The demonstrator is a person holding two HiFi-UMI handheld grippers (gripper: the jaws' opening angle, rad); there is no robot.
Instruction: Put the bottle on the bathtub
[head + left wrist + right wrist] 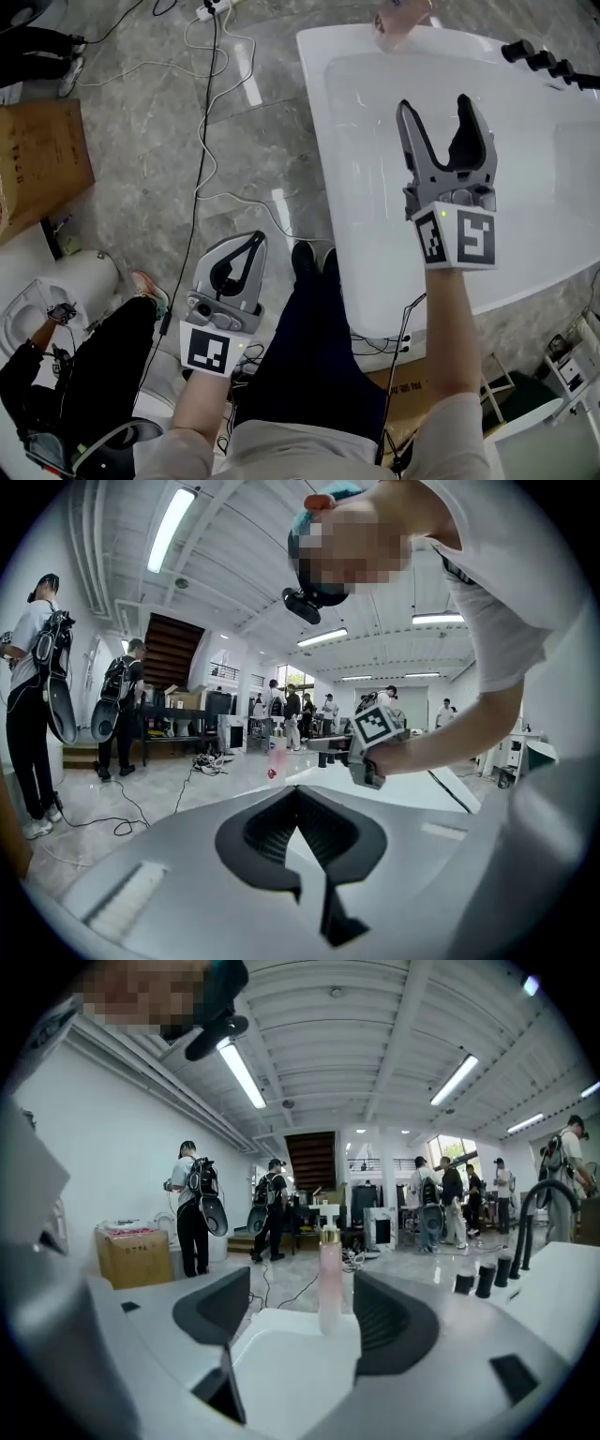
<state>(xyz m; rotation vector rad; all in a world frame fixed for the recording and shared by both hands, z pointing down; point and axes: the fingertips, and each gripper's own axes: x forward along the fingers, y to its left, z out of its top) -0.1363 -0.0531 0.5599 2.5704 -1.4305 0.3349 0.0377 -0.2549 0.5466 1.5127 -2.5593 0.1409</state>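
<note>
Right claw (434,103) spread wide and gripping nothing, held out over the white bathtub (347,187). Its own view looks between the parted jaws at the bottle (329,1279), which stands clear of both pads. Left claw (255,236) hangs lower, beside the person's leg and above the grey floor (262,112), its jaws closed tip to tip with nothing between them.

The pale pink pump bottle, with a gold collar and a white pump head on top, stands upright on the tub's far corner rim. It is outside the basin and well ahead of the right claw. How full it is cannot be made out. The basin itself shows only its own bare white surface, with light glaring off it. A row of black taps (548,61) sits on the rim at the far right, apart from the bottle.

Cables (202,141) trail across the floor to the left of the tub and run toward its far end. Seen from the right claw, a brown cardboard box (133,1255) by the white wall has something pink lying on top. People (192,1208) with packs on their backs stand just beside it.
</note>
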